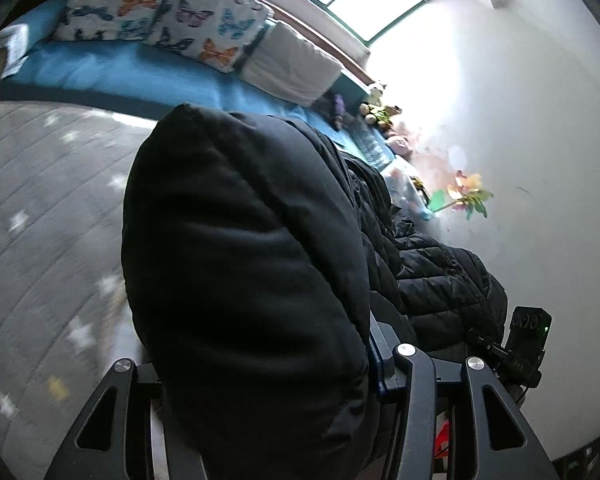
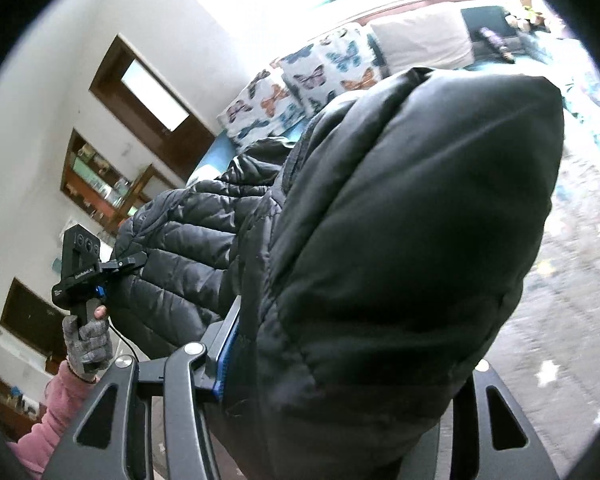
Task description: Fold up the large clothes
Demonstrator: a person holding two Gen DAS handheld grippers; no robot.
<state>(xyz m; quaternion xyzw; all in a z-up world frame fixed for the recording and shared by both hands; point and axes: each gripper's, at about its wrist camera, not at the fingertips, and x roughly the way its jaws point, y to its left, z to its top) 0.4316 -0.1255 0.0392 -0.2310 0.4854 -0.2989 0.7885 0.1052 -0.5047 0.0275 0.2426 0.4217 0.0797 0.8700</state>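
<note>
While the black puffer jacket (image 1: 244, 248) hangs lifted above the grey star-print bedcover (image 1: 48, 216), it is stretched between the two tongs, and its long axis runs sideways from one to the other rather than away toward the butterfly pillows (image 1: 204, 24) at the far end of the bed. The left tongs (image 1: 268, 364) are clamped on one end of the padded fabric, which bulges up and over the jaws; the right tongs (image 2: 340, 368) are clamped on the other end in the same way, a blue finger pad (image 2: 228, 356) pressed against the quilting. In the right wrist view the other handle sits to the left, held by a gloved hand (image 2: 90, 340), with the quilted middle of the jacket sagging between. Neither side is nearer the garment, since both already grip it. Judging from this, the coming move depends on carrying both ends evenly toward the bedcover so the span lands straight.
</note>
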